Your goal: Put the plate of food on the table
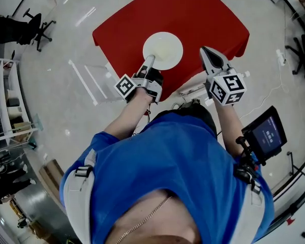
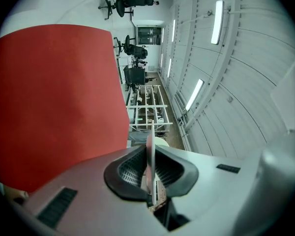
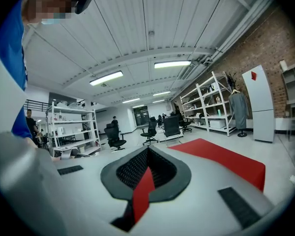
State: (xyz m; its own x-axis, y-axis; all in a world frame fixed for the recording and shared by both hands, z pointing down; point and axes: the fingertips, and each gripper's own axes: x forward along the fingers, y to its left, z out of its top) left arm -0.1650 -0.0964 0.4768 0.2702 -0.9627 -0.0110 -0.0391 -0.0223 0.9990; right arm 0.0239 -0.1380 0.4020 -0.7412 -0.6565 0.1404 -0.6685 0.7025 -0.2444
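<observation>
Wearing a blue short-sleeved shirt (image 1: 178,151) behind the tongs, plus pale shoulder straps (image 1: 77,200) with a black buckle (image 1: 83,171) and a thin chain (image 1: 147,217). Showing black-and-white marker cubes (image 1: 227,89) at the rear of the grey left gripper (image 1: 151,59) and right gripper (image 1: 205,50).

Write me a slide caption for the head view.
Left gripper clamps the rim of the white plate over the red table; right gripper beside it, empty.
</observation>
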